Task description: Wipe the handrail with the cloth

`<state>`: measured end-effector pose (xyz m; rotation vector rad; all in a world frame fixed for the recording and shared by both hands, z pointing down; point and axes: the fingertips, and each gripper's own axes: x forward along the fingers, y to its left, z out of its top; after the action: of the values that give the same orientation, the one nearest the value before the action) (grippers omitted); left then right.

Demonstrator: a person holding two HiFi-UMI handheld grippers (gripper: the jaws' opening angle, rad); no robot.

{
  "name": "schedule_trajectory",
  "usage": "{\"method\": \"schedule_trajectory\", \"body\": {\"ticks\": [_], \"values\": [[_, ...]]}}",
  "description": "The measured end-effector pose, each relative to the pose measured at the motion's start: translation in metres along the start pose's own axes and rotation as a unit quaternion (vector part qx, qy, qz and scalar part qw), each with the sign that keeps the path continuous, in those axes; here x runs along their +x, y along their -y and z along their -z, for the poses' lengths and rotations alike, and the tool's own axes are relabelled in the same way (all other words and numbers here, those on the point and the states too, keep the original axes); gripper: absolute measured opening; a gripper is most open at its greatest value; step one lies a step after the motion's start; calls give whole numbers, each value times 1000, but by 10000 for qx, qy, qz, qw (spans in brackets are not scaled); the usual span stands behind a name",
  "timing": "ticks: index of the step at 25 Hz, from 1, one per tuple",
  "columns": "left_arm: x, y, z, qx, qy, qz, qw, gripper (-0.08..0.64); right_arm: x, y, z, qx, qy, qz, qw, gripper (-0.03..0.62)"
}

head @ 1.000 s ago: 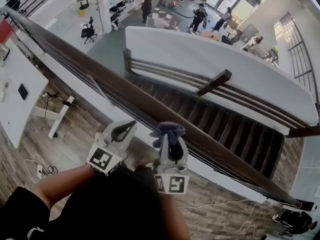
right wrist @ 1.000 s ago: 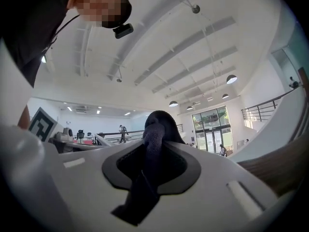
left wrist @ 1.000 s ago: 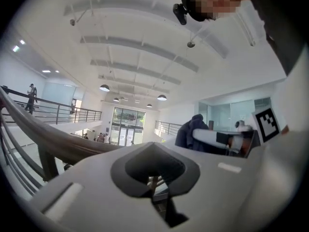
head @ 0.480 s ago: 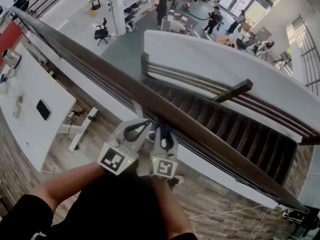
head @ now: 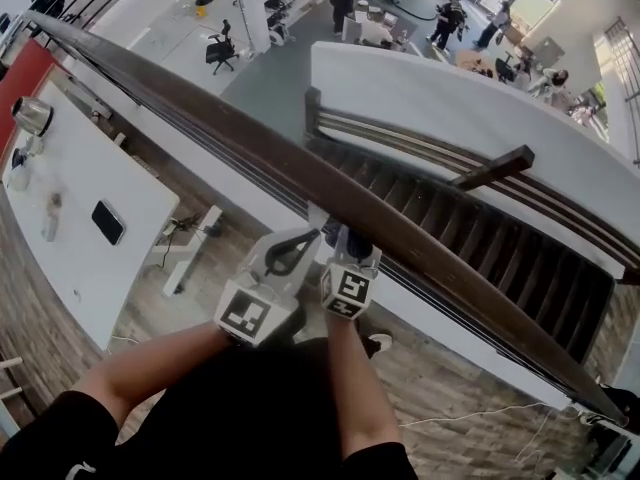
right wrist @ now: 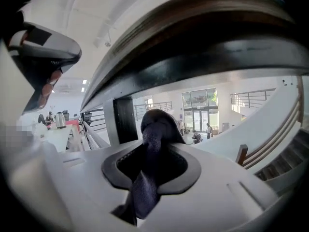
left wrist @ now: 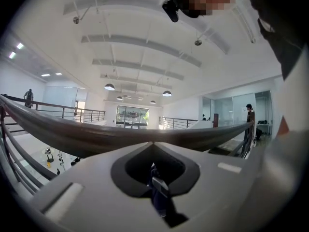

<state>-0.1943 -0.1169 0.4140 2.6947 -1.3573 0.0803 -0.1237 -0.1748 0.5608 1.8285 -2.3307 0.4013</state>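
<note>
The dark brown handrail (head: 240,146) runs from upper left to lower right in the head view. My right gripper (head: 345,238) is shut on a bunched purple-blue cloth (head: 333,233). Its tips sit right at the rail's near edge, partly tucked beneath it. In the right gripper view the cloth (right wrist: 153,139) bulges out of the right gripper (right wrist: 155,128), just below the handrail's (right wrist: 203,37) underside. My left gripper (head: 306,235) is shut and reaches to the rail's near edge beside the right one. In the left gripper view the left gripper (left wrist: 153,144) points at the handrail (left wrist: 72,134).
A white desk (head: 60,258) stands at the left with a phone (head: 107,222) and a kettle (head: 32,115). Past the rail a staircase (head: 480,238) drops to a lower floor with people and chairs. A dark baluster post (right wrist: 124,120) stands under the rail.
Both grippers moved forward to the handrail. The right one came down with the cloth, from above the rail's edge to its underside. The left one closed in beside it.
</note>
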Motion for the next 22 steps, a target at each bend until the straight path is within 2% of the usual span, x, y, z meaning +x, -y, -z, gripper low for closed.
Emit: {"method": "schedule_trajectory", "body": {"ticks": [9, 15, 22], "values": [[1, -18, 9, 64, -37, -120, 9999, 0, 10, -19, 28, -497, -180, 97, 9986, 80], [1, -26, 13, 157, -80, -17, 9998, 0, 10, -16, 42, -77, -318, 363, 9988, 80], [3, -24, 21, 103, -88, 3, 9999, 0, 1, -4, 42, -300, -238, 574, 9976, 78]]}}
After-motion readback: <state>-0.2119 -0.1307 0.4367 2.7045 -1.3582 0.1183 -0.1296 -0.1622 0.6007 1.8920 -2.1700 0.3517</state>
